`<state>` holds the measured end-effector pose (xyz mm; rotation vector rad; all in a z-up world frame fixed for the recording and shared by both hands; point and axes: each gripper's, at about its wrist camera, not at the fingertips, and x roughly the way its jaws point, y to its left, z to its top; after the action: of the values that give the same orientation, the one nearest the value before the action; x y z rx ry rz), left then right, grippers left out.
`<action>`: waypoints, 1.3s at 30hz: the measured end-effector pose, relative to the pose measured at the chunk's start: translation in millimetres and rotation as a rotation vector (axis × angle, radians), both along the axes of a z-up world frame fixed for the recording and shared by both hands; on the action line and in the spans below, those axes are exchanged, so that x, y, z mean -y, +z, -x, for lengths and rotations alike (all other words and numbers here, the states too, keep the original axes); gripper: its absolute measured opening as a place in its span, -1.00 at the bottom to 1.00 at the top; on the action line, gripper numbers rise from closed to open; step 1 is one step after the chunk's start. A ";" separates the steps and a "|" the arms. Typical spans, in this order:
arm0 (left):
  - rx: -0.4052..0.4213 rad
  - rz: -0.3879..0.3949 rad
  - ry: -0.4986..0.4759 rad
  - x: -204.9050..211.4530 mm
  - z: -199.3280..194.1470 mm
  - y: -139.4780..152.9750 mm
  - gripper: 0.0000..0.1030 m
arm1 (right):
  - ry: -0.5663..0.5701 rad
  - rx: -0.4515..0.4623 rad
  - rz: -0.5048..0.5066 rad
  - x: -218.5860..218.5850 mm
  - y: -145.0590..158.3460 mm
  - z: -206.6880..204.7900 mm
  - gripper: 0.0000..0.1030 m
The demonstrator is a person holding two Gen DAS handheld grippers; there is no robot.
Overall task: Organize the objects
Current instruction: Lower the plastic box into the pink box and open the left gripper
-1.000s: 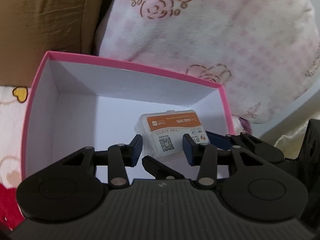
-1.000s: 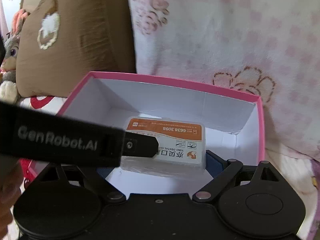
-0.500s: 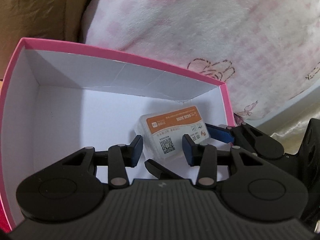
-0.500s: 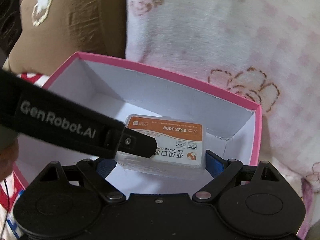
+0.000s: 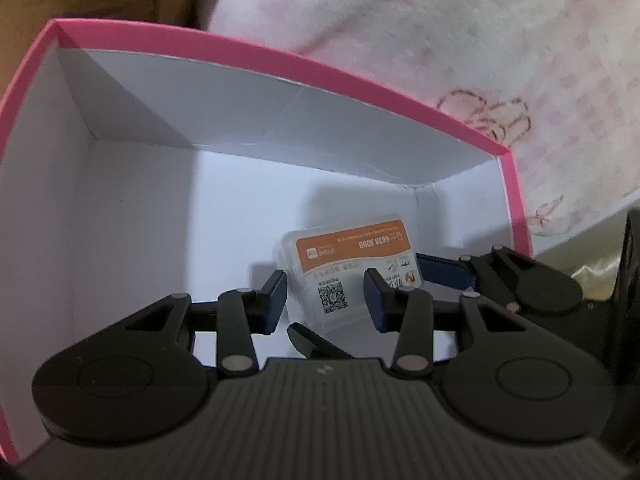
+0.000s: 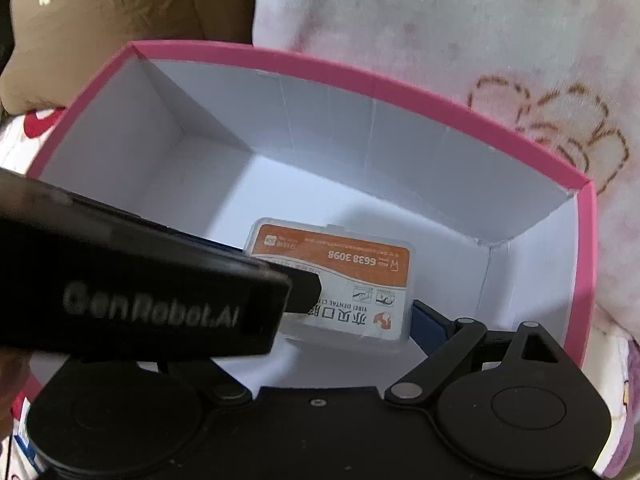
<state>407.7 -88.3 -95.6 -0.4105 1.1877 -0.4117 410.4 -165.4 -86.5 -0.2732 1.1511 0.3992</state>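
Note:
A clear plastic case with an orange and white label is held inside the pink box with white inner walls, low in its near right corner. My right gripper is shut on the case; its right blue finger presses the case's right end, and its left finger is hidden behind the left gripper's black body. My left gripper is open with its blue pads apart, just in front of the case and not touching it.
A pink and white floral blanket lies behind and right of the box. A brown cushion sits at the back left. The left gripper's body crosses the right wrist view.
Both grippers have moved forward and down into the box. The case, still held by the right gripper, has sunk toward the box floor near the right corner.

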 end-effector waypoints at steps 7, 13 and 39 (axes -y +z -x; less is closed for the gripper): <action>-0.009 -0.019 -0.011 4.2 1.9 -6.9 -0.26 | 0.049 0.002 0.041 -8.5 -8.1 9.3 0.84; -0.017 -0.049 -0.005 4.7 4.3 -8.0 -0.30 | 0.130 0.060 0.097 -24.0 0.0 20.4 0.82; 0.113 -0.049 -0.010 0.4 -0.3 22.8 -0.47 | -0.070 0.206 0.109 -12.5 11.7 24.8 -0.47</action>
<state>408.0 -88.7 -72.8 -0.3348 1.0877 -0.4086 385.7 -152.9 -74.8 -0.3596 0.9783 0.2408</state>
